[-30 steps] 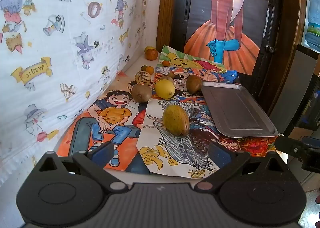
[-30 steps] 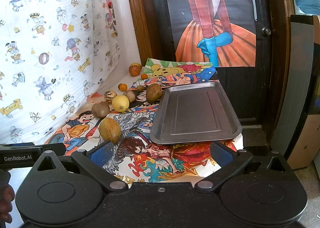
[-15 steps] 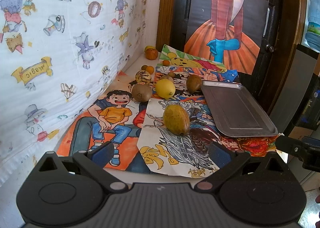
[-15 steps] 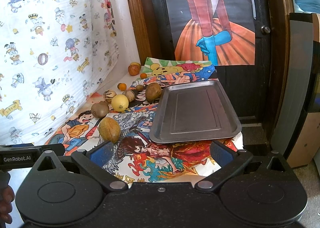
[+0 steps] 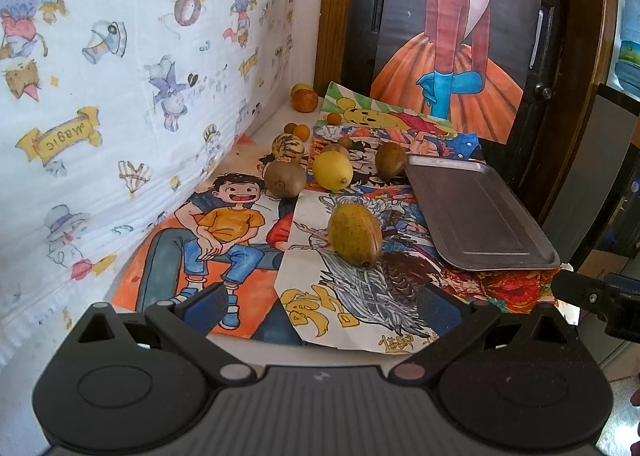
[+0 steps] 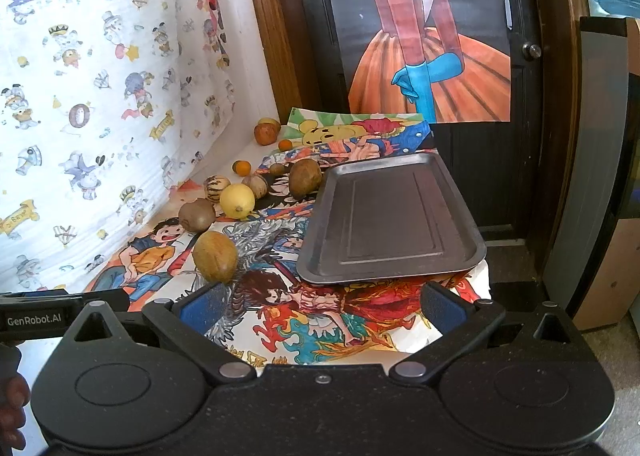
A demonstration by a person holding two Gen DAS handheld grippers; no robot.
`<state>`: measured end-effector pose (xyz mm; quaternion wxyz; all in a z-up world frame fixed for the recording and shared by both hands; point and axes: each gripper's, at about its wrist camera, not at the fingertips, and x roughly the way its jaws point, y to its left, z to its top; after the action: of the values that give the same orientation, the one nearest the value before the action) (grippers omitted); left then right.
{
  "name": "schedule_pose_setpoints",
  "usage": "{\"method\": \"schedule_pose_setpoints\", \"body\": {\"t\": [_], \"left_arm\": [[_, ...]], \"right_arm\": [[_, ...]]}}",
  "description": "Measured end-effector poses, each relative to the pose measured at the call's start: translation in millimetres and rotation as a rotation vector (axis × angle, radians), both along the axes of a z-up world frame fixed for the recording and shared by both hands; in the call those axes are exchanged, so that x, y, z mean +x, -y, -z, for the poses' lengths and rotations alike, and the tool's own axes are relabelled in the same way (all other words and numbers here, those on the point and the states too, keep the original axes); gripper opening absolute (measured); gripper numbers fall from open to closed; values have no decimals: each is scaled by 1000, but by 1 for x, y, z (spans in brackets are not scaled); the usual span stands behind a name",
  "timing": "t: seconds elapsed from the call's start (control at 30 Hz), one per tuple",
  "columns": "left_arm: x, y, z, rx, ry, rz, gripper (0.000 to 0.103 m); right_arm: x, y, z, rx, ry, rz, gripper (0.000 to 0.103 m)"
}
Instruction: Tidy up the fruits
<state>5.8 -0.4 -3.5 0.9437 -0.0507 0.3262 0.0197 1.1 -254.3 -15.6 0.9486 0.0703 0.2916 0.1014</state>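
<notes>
both tools spread, empty: left tool (image 5: 320, 302), right tool (image 6: 320, 302). tray (image 6: 394, 276) bare. nearest mango (image 5: 354, 234) on tabletop left of it. step: approach. next: close on mango.

Empty steel tray (image 6: 392, 223), lying flat, as landmark. Just left of its near corner, a yellow-green mango (image 5: 354, 234) on its side. Further left, a lemon (image 5: 332, 171) and a brown kiwi (image 5: 284, 177), close together. Touching the tray's far left corner, a brown avocado-like fruit (image 5: 390, 160). Behind the kiwi, a striped melon (image 5: 287, 147). Beyond, well apart from the tray, small oranges (image 5: 302, 131) and a russet round fruit (image 5: 304, 99).
</notes>
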Motion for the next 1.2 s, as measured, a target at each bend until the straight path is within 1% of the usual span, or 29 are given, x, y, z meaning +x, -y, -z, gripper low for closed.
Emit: {"method": "schedule_pose_setpoints", "body": {"t": [0.4, 0.73, 0.97, 1.2], "left_arm": [[13, 1, 4, 0, -46, -10, 102], [31, 6, 13, -3, -127, -37, 102], [49, 11, 19, -5, -205, -98, 102], [79, 19, 26, -5, -272, -196, 102]], "right_arm": [[18, 5, 5, 8, -62, -9, 103], [44, 12, 15, -6, -130, -41, 103], [79, 24, 20, -40, -137, -111, 103], [133, 34, 23, -72, -113, -261, 103]]}}
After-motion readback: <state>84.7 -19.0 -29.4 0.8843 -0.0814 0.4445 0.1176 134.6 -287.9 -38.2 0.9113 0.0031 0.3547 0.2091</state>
